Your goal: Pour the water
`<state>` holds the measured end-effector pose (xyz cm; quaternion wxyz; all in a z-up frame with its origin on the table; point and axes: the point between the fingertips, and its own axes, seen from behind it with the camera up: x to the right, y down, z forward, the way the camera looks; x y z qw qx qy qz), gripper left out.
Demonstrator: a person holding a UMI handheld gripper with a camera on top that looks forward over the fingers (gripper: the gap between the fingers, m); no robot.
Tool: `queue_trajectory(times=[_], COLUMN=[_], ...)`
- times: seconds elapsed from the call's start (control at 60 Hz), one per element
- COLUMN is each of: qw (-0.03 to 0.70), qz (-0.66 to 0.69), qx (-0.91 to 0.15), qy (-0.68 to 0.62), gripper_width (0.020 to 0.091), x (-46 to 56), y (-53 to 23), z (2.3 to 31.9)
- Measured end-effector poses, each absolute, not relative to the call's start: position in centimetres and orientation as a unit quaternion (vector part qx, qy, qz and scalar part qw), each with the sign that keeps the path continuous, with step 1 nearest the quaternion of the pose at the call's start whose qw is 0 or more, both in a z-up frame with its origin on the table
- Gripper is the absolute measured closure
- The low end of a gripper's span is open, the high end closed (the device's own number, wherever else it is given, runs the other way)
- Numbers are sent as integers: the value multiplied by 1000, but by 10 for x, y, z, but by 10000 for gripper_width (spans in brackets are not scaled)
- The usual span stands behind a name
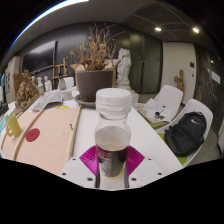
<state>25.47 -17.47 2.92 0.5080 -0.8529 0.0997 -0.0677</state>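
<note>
While the white table (85,125) with its big potted dry plant (95,70) spreads out beyond, the jar (112,130) I must pour from stands upright between my fingers (92,158), white lid up, dark liquid low inside. My gripper (111,160) seems clamped on its base, long axis vertical, so tipping comes next.

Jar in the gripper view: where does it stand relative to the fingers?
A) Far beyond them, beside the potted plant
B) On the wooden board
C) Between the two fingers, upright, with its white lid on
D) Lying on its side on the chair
C: the jar stands upright between the fingers of the gripper, white lid on, dark liquid in its lower part.
</note>
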Motion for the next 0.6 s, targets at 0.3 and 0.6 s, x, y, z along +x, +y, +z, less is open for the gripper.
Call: queue_trajectory(times=[0.3, 0.6], qw=[508, 540], qz=[-142, -317], qx=[-848, -773], qy=[44, -103], gripper_width=[841, 841], x=[240, 153], y=[-161, -91], z=[66, 204])
